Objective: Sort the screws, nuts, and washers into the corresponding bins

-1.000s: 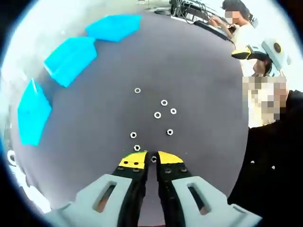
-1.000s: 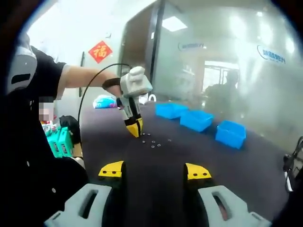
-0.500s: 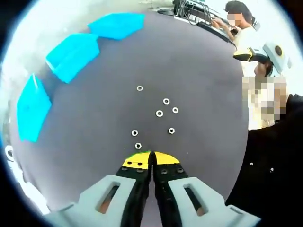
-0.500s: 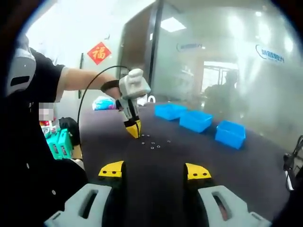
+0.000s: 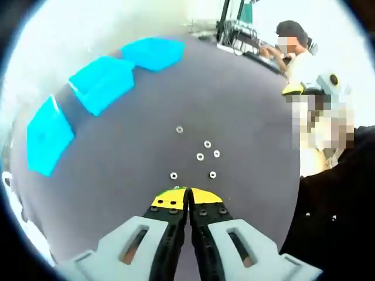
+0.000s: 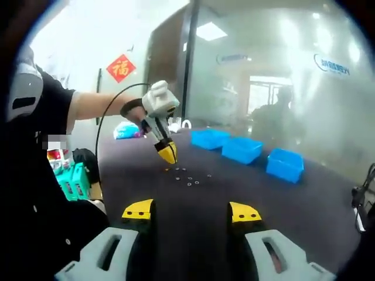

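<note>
Several small silver nuts (image 5: 200, 156) lie scattered on the dark table (image 5: 246, 117) just beyond my left gripper (image 5: 188, 192). Its yellow-tipped jaws are pressed together on a nut that is hidden between the pads. In the right gripper view the left gripper (image 6: 168, 155) hangs tilted a little above the nuts (image 6: 188, 176). My right gripper (image 6: 190, 212) stands open over bare table, with nothing between its jaws. Three blue bins (image 5: 101, 82) line the far left; in the right gripper view the bins (image 6: 243, 148) stand at the right.
A person (image 5: 291, 47) sits at a desk beyond the table's far edge. My right gripper (image 5: 319, 85) shows at the right of the left gripper view. Green objects (image 6: 73, 175) stand off the table's left side. A glass wall (image 6: 275, 76) rises behind the bins.
The left gripper shut on a nut that lay between its jaws, then lifted off the table and tilted. The right gripper has stayed still and open.
</note>
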`<action>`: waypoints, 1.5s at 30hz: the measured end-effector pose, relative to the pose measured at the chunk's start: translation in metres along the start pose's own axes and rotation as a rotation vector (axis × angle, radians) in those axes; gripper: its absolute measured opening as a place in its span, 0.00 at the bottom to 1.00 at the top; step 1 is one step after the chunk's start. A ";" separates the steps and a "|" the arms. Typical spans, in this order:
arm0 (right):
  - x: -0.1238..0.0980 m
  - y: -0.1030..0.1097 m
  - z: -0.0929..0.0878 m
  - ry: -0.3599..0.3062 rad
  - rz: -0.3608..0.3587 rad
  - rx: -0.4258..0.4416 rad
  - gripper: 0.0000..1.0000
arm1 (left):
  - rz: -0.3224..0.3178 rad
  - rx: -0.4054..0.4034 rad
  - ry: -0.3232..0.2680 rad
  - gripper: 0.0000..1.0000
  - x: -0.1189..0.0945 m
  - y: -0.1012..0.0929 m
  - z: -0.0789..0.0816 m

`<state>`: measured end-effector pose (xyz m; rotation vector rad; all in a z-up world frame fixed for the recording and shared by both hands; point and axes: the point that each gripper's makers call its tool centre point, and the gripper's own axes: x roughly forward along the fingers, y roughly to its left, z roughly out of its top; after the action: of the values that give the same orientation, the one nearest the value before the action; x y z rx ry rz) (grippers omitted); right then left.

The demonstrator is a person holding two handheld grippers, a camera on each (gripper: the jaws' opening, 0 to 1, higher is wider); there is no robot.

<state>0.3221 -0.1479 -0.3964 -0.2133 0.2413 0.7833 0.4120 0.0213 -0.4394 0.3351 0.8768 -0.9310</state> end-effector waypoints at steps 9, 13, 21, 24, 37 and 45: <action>0.002 0.001 0.004 -0.006 0.000 0.007 0.43 | -0.027 0.010 0.031 0.02 -0.003 -0.005 -0.019; 0.003 0.003 0.005 -0.008 0.002 0.008 0.43 | -0.029 0.111 0.083 0.13 -0.005 -0.008 -0.028; 0.004 0.005 0.002 -0.006 0.004 0.013 0.43 | -0.033 0.154 0.094 0.14 -0.004 -0.006 -0.027; 0.003 0.004 0.001 -0.005 0.004 0.014 0.43 | -0.033 0.141 0.135 0.14 0.002 -0.004 -0.030; 0.000 0.001 -0.003 -0.009 -0.001 0.028 0.43 | -0.044 0.121 0.213 0.08 0.013 -0.004 -0.032; 0.000 0.000 -0.005 -0.010 -0.002 0.033 0.43 | -0.040 0.099 0.207 0.06 0.013 -0.004 -0.032</action>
<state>0.3216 -0.1490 -0.4013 -0.1779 0.2446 0.7780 0.3964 0.0314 -0.4689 0.5073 1.0314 -0.9904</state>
